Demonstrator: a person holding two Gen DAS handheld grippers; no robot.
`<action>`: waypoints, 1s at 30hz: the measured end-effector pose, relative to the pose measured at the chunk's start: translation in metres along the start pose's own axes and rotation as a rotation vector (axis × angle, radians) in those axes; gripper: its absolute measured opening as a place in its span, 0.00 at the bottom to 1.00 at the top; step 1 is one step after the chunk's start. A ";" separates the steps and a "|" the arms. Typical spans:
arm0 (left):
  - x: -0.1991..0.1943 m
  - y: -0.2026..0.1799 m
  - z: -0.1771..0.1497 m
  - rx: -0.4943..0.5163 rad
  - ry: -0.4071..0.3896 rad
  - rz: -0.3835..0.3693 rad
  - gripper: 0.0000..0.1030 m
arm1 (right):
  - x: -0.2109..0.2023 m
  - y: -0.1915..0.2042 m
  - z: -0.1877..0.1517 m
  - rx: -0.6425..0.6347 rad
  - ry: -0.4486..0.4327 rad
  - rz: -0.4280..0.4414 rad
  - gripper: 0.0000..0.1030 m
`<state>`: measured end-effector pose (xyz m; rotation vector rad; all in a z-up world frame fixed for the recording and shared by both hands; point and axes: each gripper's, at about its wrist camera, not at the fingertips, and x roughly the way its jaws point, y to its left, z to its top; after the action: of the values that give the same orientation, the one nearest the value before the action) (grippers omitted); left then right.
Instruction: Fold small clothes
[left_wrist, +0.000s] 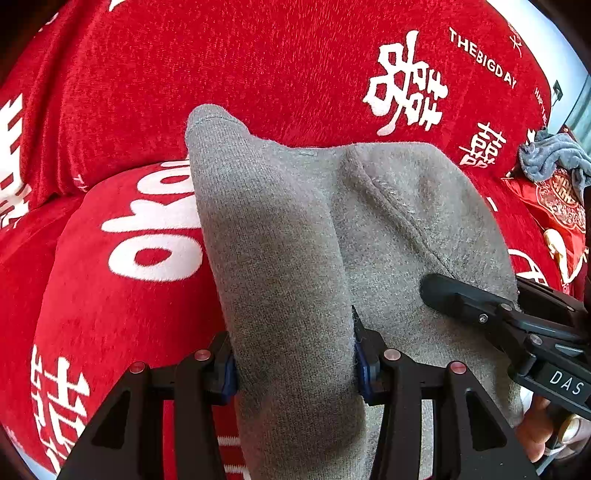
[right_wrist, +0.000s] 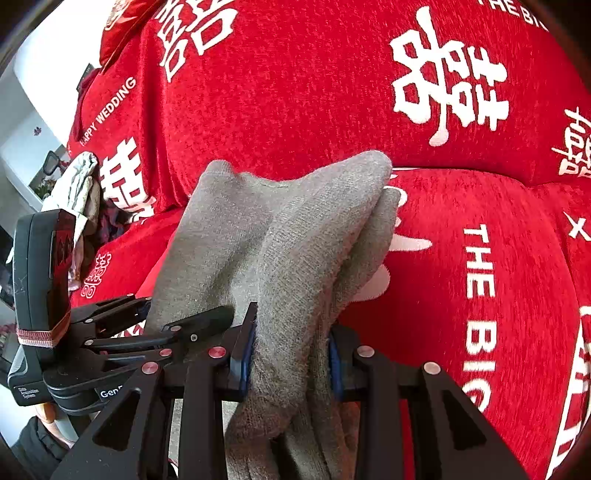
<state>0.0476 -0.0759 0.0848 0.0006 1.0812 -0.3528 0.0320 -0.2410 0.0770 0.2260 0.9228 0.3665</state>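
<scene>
Both pairs of fingers clamp the grey cloth (left_wrist: 291, 229): the left gripper (left_wrist: 295, 363) pinches one bunched fold, the right gripper (right_wrist: 291, 356) another, above the red sofa (left_wrist: 258, 66). Keeping both grips level and taut should lay the fold flat.

The knitted garment (left_wrist: 280, 236) is plain grey with a slightly fuzzy surface. Beneath it, the sofa cover (left_wrist: 258, 66) is bright red chenille, printed with white Chinese characters and white English lettering. A cushion (left_wrist: 561, 206) at the side is red with a gold ornamental pattern, and a blue-grey cloth (left_wrist: 550, 158) lies on it. The gripper (left_wrist: 295, 363) is black, with blue pads (left_wrist: 360, 363) and reddish rivets.
</scene>
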 end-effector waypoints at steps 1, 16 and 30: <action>-0.003 0.000 -0.004 0.001 -0.002 0.002 0.48 | -0.002 0.003 -0.002 -0.001 -0.001 -0.001 0.33; -0.035 0.004 -0.041 0.019 -0.029 0.034 0.48 | -0.024 0.040 -0.035 -0.030 -0.025 -0.013 0.33; -0.064 0.004 -0.085 0.041 -0.064 0.067 0.48 | -0.046 0.072 -0.072 -0.052 -0.066 -0.008 0.33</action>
<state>-0.0510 -0.0393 0.0985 0.0616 1.0079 -0.3133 -0.0667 -0.1917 0.0936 0.1862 0.8475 0.3732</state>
